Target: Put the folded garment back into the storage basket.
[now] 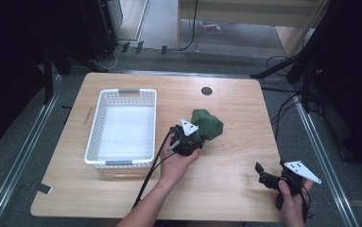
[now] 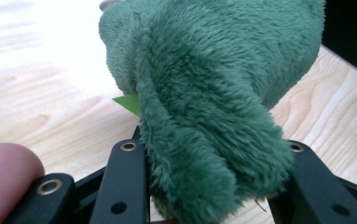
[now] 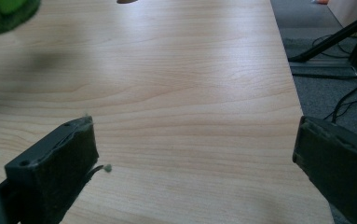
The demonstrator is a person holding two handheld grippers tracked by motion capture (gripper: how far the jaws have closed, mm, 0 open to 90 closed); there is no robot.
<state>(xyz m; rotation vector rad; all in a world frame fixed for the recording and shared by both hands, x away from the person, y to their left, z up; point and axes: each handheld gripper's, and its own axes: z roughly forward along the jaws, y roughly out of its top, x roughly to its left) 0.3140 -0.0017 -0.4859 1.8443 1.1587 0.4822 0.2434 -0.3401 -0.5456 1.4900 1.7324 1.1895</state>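
A green plush toy (image 1: 209, 124) sits lifted just off the wooden table (image 1: 230, 94), right of the white basket. My left gripper (image 1: 198, 137) is shut on its near end. In the left gripper view the two black jaws squeeze a fold of the plush toy (image 2: 213, 93), and a small light-green tag (image 2: 128, 102) sticks out on its left. My right gripper (image 1: 262, 174) rests near the table's front right corner, held by a hand. In the right gripper view the right gripper (image 3: 195, 149) is open over bare wood, with the plush toy (image 3: 3, 11) at the top left corner.
A white perforated basket (image 1: 122, 92) stands on the left half of the table, with nothing in it. A round dark cable hole (image 1: 207, 91) lies near the far edge. Black stands and cables (image 1: 287, 109) line the floor to the right of the table.
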